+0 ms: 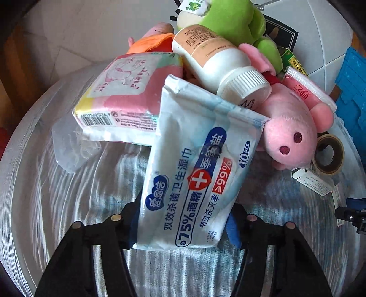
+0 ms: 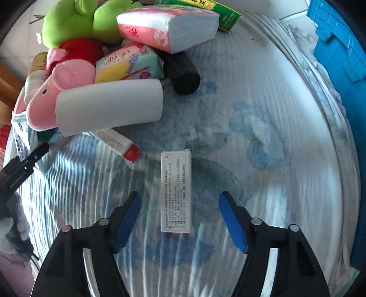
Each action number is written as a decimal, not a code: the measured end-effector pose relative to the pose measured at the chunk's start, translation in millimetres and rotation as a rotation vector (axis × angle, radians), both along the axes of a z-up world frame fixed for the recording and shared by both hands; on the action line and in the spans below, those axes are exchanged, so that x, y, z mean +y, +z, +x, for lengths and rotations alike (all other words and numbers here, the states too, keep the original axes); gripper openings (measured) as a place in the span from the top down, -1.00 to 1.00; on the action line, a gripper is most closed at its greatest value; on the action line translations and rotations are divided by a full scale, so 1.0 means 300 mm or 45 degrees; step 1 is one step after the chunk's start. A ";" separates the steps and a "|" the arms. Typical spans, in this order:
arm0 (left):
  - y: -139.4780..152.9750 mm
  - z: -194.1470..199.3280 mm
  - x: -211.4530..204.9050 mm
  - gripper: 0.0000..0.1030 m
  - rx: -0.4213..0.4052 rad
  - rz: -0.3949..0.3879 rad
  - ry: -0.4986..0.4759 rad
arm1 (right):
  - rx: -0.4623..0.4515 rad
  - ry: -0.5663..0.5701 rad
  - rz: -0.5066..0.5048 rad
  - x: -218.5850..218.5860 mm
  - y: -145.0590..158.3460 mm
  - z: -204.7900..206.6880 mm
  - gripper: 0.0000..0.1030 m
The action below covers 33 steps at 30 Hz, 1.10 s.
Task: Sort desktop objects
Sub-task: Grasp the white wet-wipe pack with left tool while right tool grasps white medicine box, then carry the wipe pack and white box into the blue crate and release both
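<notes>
My left gripper [image 1: 183, 225] is shut on a white and blue wet-wipes pack [image 1: 194, 173] and holds it above the round glass table [image 1: 68, 205]. Behind it lie a pink tissue pack [image 1: 128, 91], a white bottle [image 1: 217, 61], a pink pig plush [image 1: 295, 130] and a green frog plush [image 1: 228, 20]. My right gripper [image 2: 179, 205] is open, its blue pads on either side of a small white medicine box [image 2: 176, 192] lying flat on the table. The left gripper's fingertip [image 2: 39, 148] shows at the left edge of the right wrist view.
A white roll [image 2: 109, 105], a black cylinder [image 2: 183, 73], a red-ended box [image 2: 119, 144], tissue packs [image 2: 167, 25] and a green box [image 2: 217, 11] lie at the back left. A tape roll [image 1: 328, 153] sits beside the pig. A blue crate [image 2: 338, 45] stands at the right.
</notes>
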<state>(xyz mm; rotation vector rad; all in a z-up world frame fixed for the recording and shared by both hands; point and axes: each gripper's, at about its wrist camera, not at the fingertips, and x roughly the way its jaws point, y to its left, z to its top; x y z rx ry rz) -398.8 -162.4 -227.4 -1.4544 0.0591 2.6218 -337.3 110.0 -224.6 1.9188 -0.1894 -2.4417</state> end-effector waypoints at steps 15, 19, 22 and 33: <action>0.186 0.238 -0.003 0.03 0.103 0.106 0.060 | 0.188 0.086 0.002 0.010 0.177 0.116 0.49; 0.284 0.303 0.035 0.03 0.166 0.108 0.049 | 0.318 0.107 0.016 0.000 0.301 0.176 0.49; 0.359 0.364 0.083 0.03 0.222 0.117 0.034 | 0.415 0.120 0.021 0.009 0.404 0.218 0.49; 0.617 0.504 0.391 0.03 0.431 0.168 -0.097 | 0.757 0.092 0.064 0.145 0.705 0.375 0.49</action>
